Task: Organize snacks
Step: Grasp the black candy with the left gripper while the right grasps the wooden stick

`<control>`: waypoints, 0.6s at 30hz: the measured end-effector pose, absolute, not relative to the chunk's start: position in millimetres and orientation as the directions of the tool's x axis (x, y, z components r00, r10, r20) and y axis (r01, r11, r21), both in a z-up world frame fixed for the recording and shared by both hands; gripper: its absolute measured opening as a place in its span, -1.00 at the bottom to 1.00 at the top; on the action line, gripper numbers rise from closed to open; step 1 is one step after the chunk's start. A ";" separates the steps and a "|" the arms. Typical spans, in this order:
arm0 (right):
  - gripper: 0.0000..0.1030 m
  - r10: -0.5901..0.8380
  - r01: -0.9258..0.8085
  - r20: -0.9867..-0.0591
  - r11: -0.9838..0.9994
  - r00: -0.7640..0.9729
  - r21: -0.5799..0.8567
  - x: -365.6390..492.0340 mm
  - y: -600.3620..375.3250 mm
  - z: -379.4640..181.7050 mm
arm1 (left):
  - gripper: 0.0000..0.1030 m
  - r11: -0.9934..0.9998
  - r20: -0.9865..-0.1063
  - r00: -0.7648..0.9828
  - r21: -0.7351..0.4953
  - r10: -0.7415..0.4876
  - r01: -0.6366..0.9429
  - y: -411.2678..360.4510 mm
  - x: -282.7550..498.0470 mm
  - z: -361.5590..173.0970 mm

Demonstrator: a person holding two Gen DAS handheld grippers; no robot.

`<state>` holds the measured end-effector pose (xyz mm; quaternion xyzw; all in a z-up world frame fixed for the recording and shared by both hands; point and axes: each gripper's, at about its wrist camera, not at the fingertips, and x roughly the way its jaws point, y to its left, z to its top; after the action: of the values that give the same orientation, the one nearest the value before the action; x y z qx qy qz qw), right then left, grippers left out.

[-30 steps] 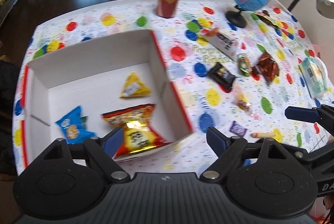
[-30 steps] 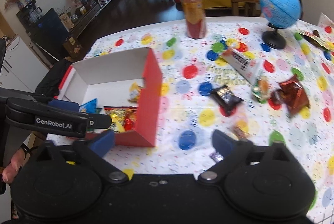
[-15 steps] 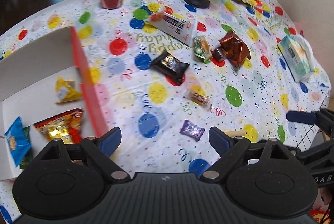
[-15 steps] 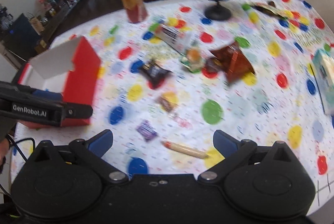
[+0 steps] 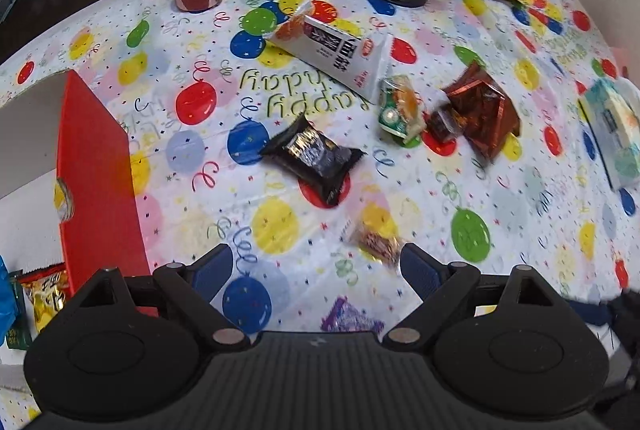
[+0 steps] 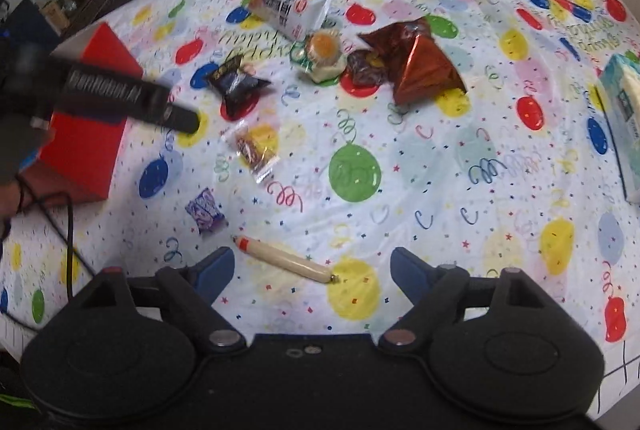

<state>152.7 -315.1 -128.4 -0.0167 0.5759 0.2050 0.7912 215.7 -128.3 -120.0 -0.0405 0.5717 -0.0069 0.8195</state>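
Snacks lie loose on the balloon-print tablecloth, and I place everything from the red box at the cloth's left edge. A few packets already sit inside it; I can see an orange-and-gold bag past its red wall. Just beyond that wall, toward the middle of the table, lies the black wrapper; further from the box are the white carton-style pack, a green-and-orange sweet and the copper foil bag. Nearer me than the black wrapper are a small clear-wrapped candy, a purple candy and a cream sausage stick.

I judge this the reach for the next pieces, both hands out from the box over the scattered sweets. My left gripper has its jaws spread with nothing between them; the clear-wrapped candy sits just ahead of its right finger and the purple one just below. My right gripper has just been narrowing its jaws, yet they stand apart, and the sausage stick lies between them untouched as far as I can tell.

Next I'd lower the right gripper so the pads straddle the stick across its width, close, then carry it to the box. The stick is round, so it may roll away.
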 end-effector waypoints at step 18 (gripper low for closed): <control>-0.19 0.283 -0.635 -0.955 0.755 0.092 0.163 161.5 -271.7 -169.1 | 0.77 0.914 -0.979 0.189 -0.149 -0.081 -0.376 -97.1 307.7 -169.5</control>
<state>161.5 -271.7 -169.1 -0.1480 0.5945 0.3172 0.7239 307.7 -97.1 -169.5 -0.1819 0.6293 0.0985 0.7491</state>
